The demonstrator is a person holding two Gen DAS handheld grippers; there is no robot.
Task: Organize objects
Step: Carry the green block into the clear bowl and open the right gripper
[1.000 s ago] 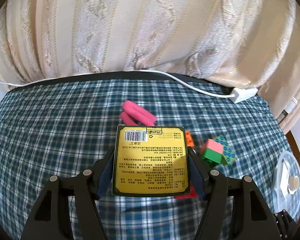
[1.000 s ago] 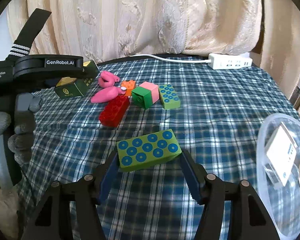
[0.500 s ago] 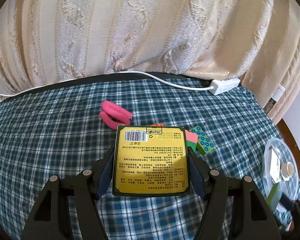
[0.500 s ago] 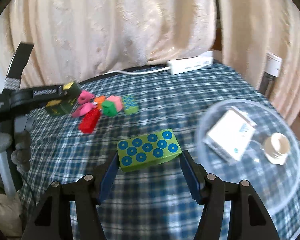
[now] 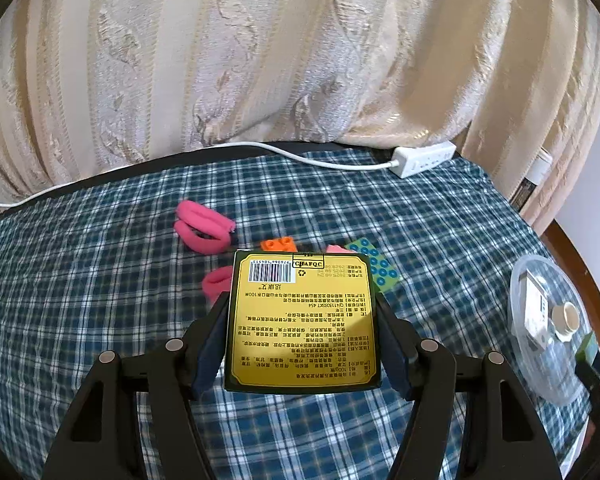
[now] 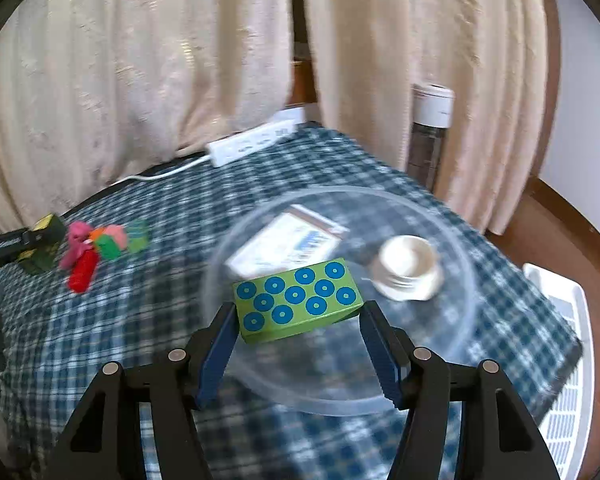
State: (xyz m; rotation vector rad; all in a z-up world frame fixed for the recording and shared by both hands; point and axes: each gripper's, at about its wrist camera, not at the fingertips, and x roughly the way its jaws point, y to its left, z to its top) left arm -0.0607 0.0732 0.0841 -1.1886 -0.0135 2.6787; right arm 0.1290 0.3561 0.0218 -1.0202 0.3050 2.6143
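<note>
My left gripper [image 5: 302,320] is shut on a yellow box with a dark green rim [image 5: 303,316], held above the checked tablecloth. My right gripper [image 6: 298,320] is shut on a green brick with blue dots [image 6: 298,298], held over the near part of a clear plastic bowl [image 6: 452,344]. The bowl holds a white card packet [image 6: 288,242] and a small white cup [image 6: 408,266]. The bowl also shows at the right of the left wrist view [image 5: 520,344]. Pink hair rollers [image 5: 204,228], an orange brick [image 5: 278,245] and another dotted green brick [image 5: 376,270] lie beyond the yellow box.
A white power strip [image 5: 424,158] with its cable lies at the table's back edge by the curtain. A pile of coloured bricks [image 6: 100,248] sits at the left in the right wrist view. A bottle with a white cap [image 6: 430,136] and a white rack [image 6: 568,364] stand off the table's right side.
My right gripper has swung right with the dotted green brick, from the open cloth to over the clear bowl. My left gripper has shifted with the yellow box; the bricks now sit farther left.
</note>
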